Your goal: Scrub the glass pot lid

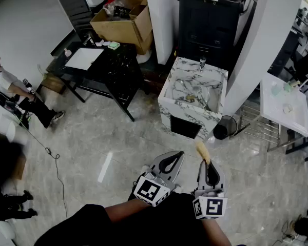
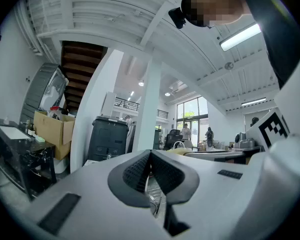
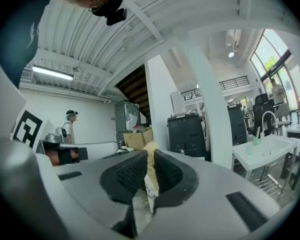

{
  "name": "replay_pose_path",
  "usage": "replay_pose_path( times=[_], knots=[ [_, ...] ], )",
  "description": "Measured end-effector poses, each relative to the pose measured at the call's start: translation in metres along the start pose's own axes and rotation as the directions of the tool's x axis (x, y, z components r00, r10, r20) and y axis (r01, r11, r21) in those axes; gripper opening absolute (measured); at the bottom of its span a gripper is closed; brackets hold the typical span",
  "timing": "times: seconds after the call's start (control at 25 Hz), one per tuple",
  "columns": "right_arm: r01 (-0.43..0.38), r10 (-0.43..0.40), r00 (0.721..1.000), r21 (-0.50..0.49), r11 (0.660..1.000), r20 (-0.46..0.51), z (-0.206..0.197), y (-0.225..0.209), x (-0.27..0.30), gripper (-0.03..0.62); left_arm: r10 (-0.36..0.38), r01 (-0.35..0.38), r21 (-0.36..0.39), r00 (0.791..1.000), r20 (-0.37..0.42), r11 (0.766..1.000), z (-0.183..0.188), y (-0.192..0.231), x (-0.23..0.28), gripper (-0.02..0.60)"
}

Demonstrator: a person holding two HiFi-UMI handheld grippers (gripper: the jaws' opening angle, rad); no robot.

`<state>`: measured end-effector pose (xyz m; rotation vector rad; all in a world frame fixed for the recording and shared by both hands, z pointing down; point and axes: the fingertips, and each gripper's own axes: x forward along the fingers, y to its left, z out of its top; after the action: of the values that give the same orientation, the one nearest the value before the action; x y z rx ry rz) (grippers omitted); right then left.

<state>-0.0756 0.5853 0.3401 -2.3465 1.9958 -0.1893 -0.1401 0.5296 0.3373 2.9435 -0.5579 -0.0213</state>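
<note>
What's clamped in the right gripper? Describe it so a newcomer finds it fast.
From the white marble-patterned sink block mid-floor, drop toward the camera to two grey grippers with marker cubes. The right gripper is shut on a thin tan scrubbing pad poking past its tips. The left gripper beside it is shut on nothing, so the pad is the only tan, fibrous piece there.

A white marble sink unit [image 1: 190,114] stands on the grey floor [image 1: 118,147], with a tall black cabinet [image 1: 208,29] just behind it. To the left is a black table [image 1: 118,68] — a white board [image 1: 84,58] lies on it — and behind it an open cardboard box [image 1: 124,32]. A white table [image 1: 285,104] stands at the right. A person [image 1: 15,94] is at the far left.
</note>
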Motion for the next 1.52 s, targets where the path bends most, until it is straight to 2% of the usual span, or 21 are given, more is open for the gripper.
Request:
replay_pose_path(
  times=[0.16,0.4,0.68,0.92,1.08,1.28,1.52],
  knots=[
    [0.005,-0.005,1.000,0.021,1.000,0.016,0.000,-0.008,-0.007,0.061,0.000,0.000,0.021,1.000,-0.003,1.000,-0.004,-0.003,0.000,0.017],
    [0.006,-0.007,1.000,0.043,0.999,0.013,-0.012,-0.010,-0.005,0.061,0.010,-0.010,0.008,0.999,-0.045,1.000,-0.022,0.014,0.006,0.017],
    [0.050,-0.047,0.998,0.071,0.996,-0.051,-0.032,-0.017,0.042,0.061,-0.023,0.021,-0.036,0.998,-0.062,0.999,-0.030,0.053,0.039,0.017],
    [0.046,-0.043,0.995,0.035,0.998,-0.091,-0.030,-0.015,0.127,0.061,-0.010,0.005,-0.075,0.998,-0.068,0.997,-0.025,0.129,0.084,0.017],
    [0.046,-0.046,0.994,0.005,0.999,-0.102,-0.015,-0.016,0.191,0.061,-0.004,0.000,-0.090,0.999,-0.045,0.996,-0.005,0.190,0.116,0.017],
    [0.085,-0.085,0.991,-0.011,0.996,-0.098,0.001,-0.016,0.270,0.062,-0.024,0.022,-0.101,1.000,-0.014,0.995,0.020,0.262,0.147,0.017],
    [0.115,-0.118,0.980,-0.028,0.993,-0.159,-0.010,-0.014,0.346,0.061,-0.020,0.016,-0.144,1.000,-0.024,0.989,0.023,0.332,0.164,0.017]
  ],
)
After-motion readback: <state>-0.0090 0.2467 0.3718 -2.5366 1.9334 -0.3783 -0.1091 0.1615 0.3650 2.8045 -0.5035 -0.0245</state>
